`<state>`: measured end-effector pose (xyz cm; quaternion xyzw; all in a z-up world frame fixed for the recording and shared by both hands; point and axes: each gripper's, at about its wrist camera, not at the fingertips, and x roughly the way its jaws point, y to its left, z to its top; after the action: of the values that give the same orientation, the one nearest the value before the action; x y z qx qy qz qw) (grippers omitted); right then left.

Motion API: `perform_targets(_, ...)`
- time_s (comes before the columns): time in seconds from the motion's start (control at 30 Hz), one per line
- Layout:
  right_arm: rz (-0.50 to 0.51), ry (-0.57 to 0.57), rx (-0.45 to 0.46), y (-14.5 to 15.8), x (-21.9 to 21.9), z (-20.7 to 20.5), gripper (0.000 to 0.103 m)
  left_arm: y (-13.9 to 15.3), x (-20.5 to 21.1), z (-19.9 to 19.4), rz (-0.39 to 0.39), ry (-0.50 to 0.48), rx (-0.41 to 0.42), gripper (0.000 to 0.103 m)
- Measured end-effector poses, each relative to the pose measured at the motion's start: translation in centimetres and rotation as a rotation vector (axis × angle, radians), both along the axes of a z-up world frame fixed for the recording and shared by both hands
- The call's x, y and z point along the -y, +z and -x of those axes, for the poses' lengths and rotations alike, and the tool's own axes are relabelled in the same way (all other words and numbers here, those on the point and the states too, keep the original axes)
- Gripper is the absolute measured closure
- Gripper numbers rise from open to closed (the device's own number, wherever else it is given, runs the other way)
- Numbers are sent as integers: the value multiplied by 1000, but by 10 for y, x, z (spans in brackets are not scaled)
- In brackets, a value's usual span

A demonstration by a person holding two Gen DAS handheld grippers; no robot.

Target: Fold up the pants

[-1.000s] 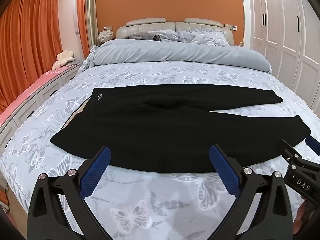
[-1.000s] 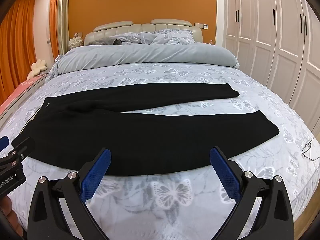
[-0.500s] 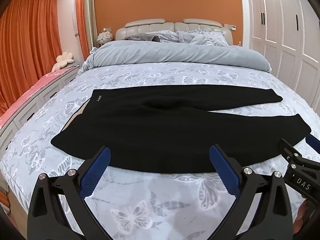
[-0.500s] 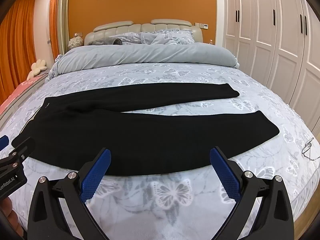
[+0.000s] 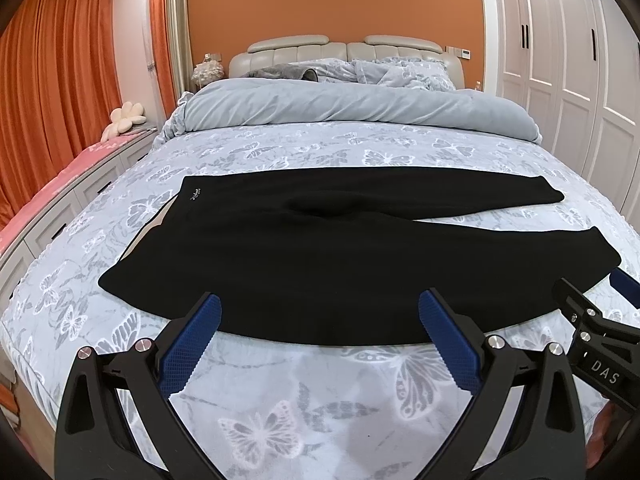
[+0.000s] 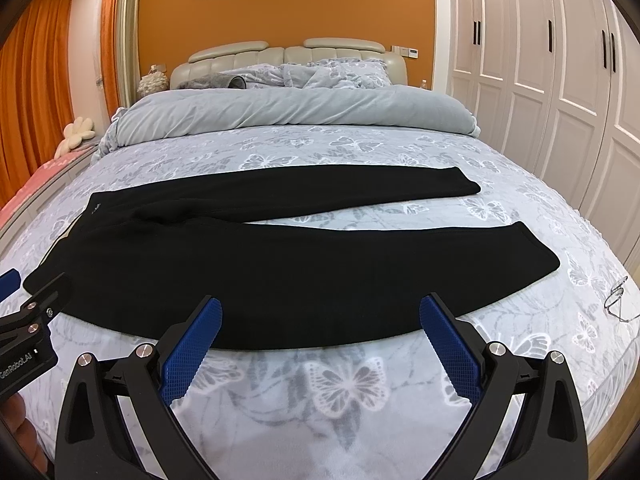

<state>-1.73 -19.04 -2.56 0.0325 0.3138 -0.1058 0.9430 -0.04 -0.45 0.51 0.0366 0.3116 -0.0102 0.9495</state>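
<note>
black fabric pants [image 5: 320, 256] lie flat just ahead of both grippers, long axis crosswise. left gripper [image 5: 320, 322] and right gripper [image 6: 320, 320] gape wide, holding nothing; left sits nearer the waistband, right nearer the cuffs, on butterfly-print grey bedspread [image 6: 344, 384].

Left claw [image 5: 319, 312], right claw [image 6: 320, 314]: black frames, blue pads, silver screws.

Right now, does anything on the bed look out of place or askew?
One oddity: a pair of glasses lies on the bedspread near its right edge, just beyond the near leg's cuff. The black pants lie flat, legs splayed apart, unfolded. Both grippers are open, holding nothing.
</note>
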Motion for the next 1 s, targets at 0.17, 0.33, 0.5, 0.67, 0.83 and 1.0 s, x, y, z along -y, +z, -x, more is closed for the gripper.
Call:
perform_targets(0.17,1,-1,0,0,0,0,5,-4,3,0,-1,-1,-3,6)
perform_targets(0.33,1,0,0,0,0,0,5,-5,2,-1,0,-1,-4,6)
perform_targets(0.5,1,0,0,-1,0,0,5,-5,1,-1,1,-2,-3,6)
perform_targets(0.67,1,-1,0,-2,2,0,5,-5,1,-1,1,-1,-3,6)
perform_targets(0.83,1,-1,1,-2,3,0,5,-9,4,0,2,0,-4,6)
perform_targets(1.0,1,0,0,-3,4,0,5,-7,3,-1,2,-1,-5,6)
